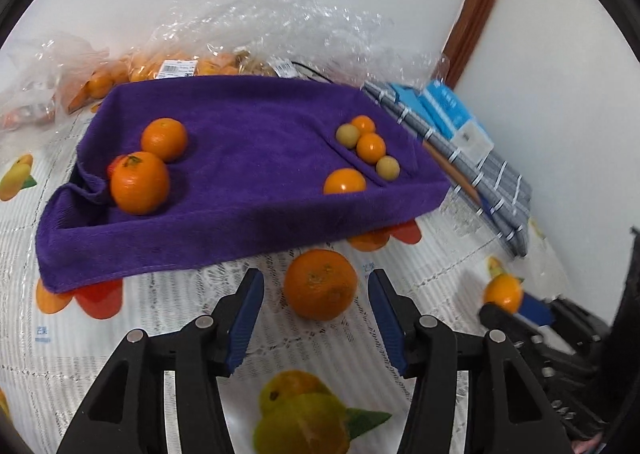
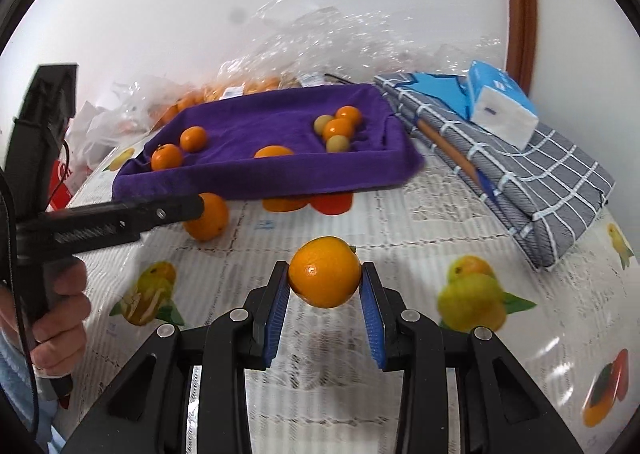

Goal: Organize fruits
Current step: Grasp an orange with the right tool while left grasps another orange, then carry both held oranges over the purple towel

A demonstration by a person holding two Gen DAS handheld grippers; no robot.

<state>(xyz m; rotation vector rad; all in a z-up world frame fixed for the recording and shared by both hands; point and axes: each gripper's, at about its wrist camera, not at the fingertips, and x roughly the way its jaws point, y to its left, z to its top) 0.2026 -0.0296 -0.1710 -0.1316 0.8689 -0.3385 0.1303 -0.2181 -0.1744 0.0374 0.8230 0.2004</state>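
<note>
A purple towel-lined tray holds two large oranges at its left, one nearest, and several small orange and yellow-green fruits at its right. It also shows in the right wrist view. My left gripper is open around a loose orange on the table, its pads apart from it. My right gripper is shut on a small orange, in front of the tray. That gripper and fruit show in the left wrist view.
Clear plastic bags of oranges lie behind the tray. A folded grey checked cloth with a blue tissue pack lies at the right. The left gripper's arm reaches in from the left. The tablecloth has printed fruit.
</note>
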